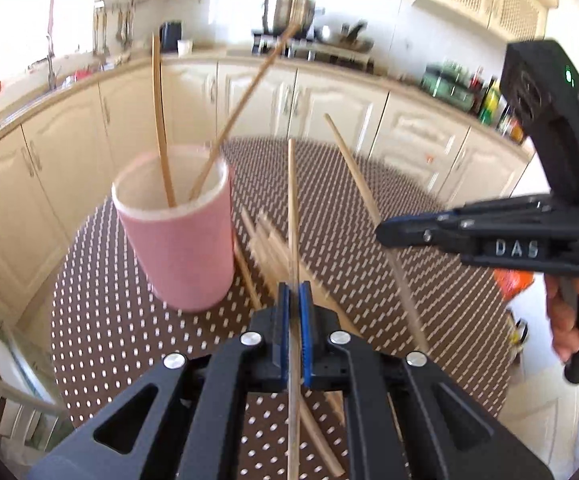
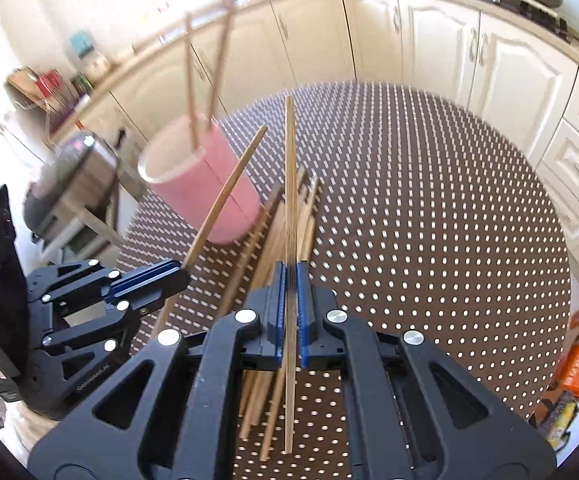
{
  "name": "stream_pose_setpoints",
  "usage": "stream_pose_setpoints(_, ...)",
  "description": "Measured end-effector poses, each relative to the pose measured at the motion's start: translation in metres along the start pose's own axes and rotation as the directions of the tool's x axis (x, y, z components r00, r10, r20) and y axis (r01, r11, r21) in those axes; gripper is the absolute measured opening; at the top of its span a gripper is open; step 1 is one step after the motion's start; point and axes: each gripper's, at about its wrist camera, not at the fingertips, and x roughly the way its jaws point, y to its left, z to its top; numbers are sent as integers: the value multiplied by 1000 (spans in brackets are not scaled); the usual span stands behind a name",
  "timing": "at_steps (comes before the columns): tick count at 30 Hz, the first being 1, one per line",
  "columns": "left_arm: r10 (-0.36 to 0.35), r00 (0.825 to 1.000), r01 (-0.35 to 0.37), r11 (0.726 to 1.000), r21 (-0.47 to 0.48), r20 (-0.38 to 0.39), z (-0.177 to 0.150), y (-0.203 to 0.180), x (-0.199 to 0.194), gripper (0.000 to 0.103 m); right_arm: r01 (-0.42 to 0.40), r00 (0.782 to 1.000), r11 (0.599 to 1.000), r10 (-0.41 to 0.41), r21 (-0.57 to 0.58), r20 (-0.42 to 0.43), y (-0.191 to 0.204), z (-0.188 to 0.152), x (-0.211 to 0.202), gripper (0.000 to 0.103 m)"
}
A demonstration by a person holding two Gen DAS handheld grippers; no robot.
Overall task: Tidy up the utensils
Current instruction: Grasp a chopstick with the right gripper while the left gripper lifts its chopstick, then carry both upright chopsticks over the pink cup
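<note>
Two chopsticks [image 1: 161, 128] stand in pink cup [image 1: 177, 236]; blurred kitchen cabinets [image 1: 329, 96] behind.

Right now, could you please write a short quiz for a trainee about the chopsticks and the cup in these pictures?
1. True or false: each claw, left claw and right claw, is shut on one thin wooden chopstick.
2. How many chopsticks stand in the tall pink cylindrical cup?
3. Where do the loose wooden chopsticks lie? A) inside the cup B) on the brown dotted tablecloth beside the cup C) on the floor

Key: 1 true; 2 two; 3 B
</note>
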Motion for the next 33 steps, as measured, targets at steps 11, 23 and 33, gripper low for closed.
stream_pose_setpoints(11,-35,924,76,993,-92,380,21,10,-55,5,-45,960,997,62,-70,275,14,10,-86,6)
stream_pose_setpoints(23,125,811,-9,979,-202,572,73,36,-80,6,-20,890,990,81,-138,449,60,66,-94,6)
stream_pose_setpoints(33,234,765,-93,962,-256,600,101,72,-57,6,28,798,991,57,-131,600,73,94,-77,6)
